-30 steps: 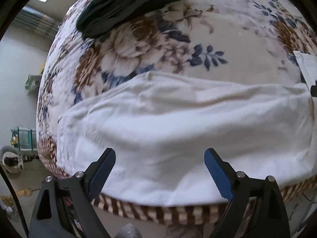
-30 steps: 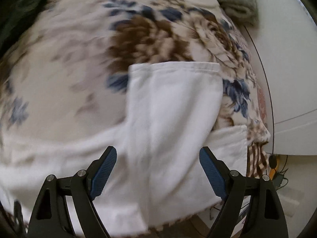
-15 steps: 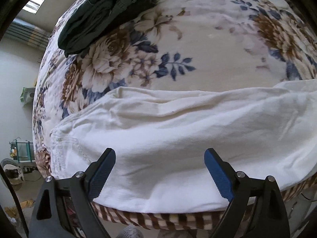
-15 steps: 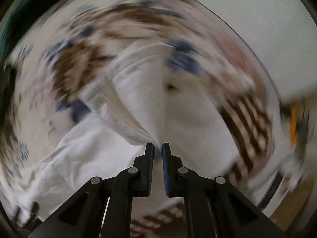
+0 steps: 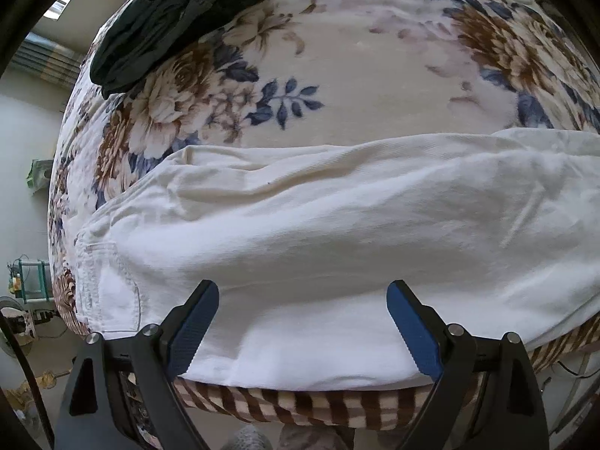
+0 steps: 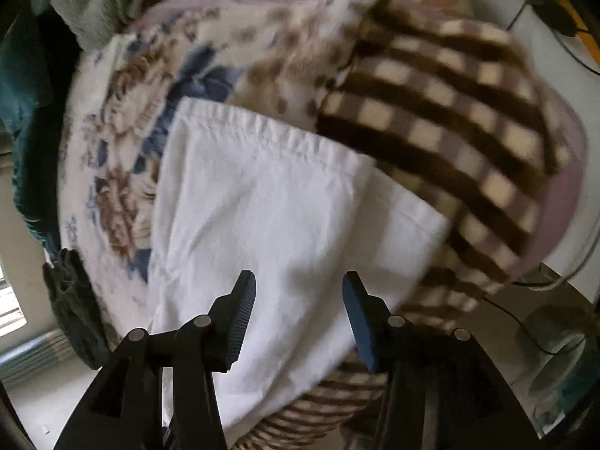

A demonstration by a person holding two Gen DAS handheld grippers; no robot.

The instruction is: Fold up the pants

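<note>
Flowered bedding (image 5: 375, 75) covers the bed, white pants (image 5: 318, 232) stretched along its near edge, their right end cut off. Left tongs (image 5: 303, 332) hang spread above them. Right tongs (image 6: 299, 317), blurred, are opening over the hem, pinching nothing.

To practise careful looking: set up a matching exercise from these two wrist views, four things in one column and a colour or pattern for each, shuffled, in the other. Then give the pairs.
Things
1. pants
2. crumpled garment
3. top of the blanket
4. gripper pads

Colours or patterns
A. blue
B. brown and cream checks with flowers
C. white
D. dark green
E. floral, brown and blue on cream

Pairs: 1-C, 2-D, 3-E, 4-A. B is spare.
</note>
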